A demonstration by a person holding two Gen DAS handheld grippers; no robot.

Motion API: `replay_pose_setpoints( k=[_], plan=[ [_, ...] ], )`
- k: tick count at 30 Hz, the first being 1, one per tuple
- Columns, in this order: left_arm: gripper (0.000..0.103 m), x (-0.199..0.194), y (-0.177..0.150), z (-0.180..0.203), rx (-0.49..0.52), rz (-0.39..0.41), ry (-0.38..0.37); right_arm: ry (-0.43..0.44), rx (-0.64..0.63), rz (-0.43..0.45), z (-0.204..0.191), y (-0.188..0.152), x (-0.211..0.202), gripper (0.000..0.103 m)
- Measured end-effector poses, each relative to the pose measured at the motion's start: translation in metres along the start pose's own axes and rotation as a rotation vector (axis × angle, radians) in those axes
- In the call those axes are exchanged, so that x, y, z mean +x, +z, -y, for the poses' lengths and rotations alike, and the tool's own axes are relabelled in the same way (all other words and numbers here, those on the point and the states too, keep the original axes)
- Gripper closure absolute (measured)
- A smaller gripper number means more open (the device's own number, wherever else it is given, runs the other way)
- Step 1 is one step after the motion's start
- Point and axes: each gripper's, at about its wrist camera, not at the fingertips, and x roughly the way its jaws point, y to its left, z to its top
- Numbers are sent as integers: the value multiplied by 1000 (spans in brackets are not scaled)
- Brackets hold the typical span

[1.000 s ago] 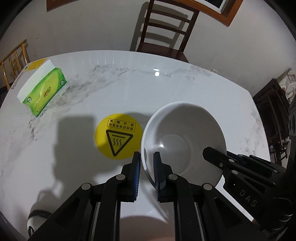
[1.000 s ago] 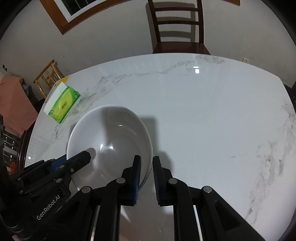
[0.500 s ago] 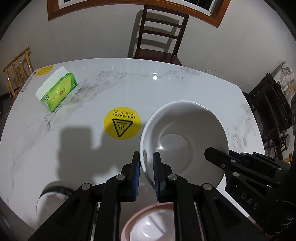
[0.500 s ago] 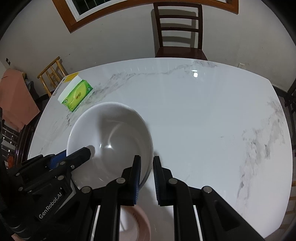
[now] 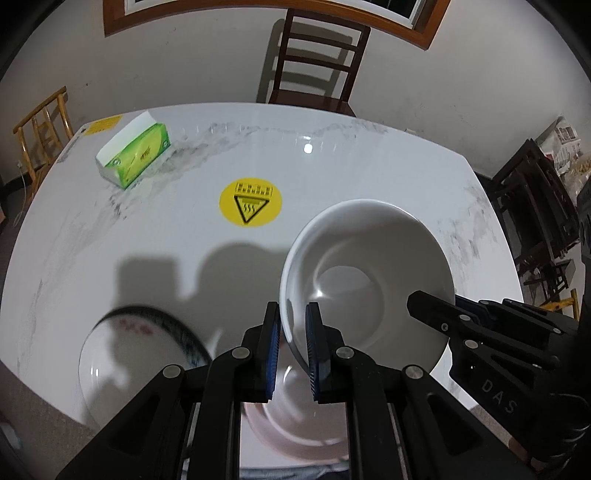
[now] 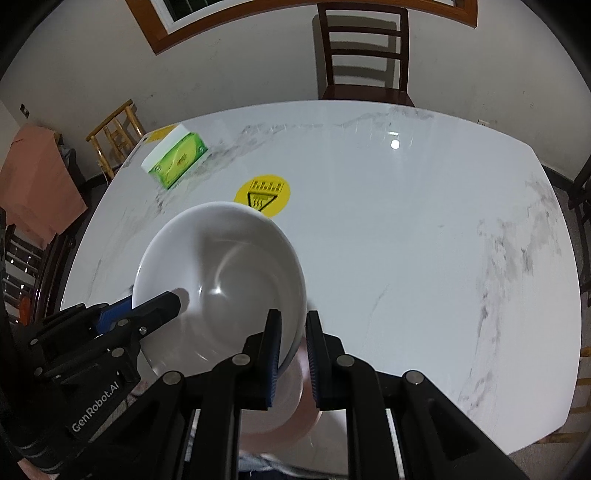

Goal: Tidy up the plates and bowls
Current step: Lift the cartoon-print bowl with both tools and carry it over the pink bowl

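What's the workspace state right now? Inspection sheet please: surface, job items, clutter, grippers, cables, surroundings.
Surface: white marble-pattern table, with a round yellow hot-surface sticker.
Job's things: white bowl held above the table by both grippers; pinkish bowl under it at the near edge; plate with a patterned rim beside that.
Clutter: green tissue box at the far left corner.
Grippers: left gripper shut on the white bowl's rim; right gripper shut on the opposite rim.
Cables: a thin cord by the bamboo chair, too small to trace.
Surroundings: dark wooden chair at the far side; wood-framed window; pink cloth at left.
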Motion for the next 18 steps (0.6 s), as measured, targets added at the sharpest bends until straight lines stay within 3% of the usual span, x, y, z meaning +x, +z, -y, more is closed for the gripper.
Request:
replay_pose_setpoints(
  k=[18],
  plan=[
    [92, -7, -65, -8, -28, -50, 2, 5, -10, -46, -14, -59, 0, 89]
  ],
)
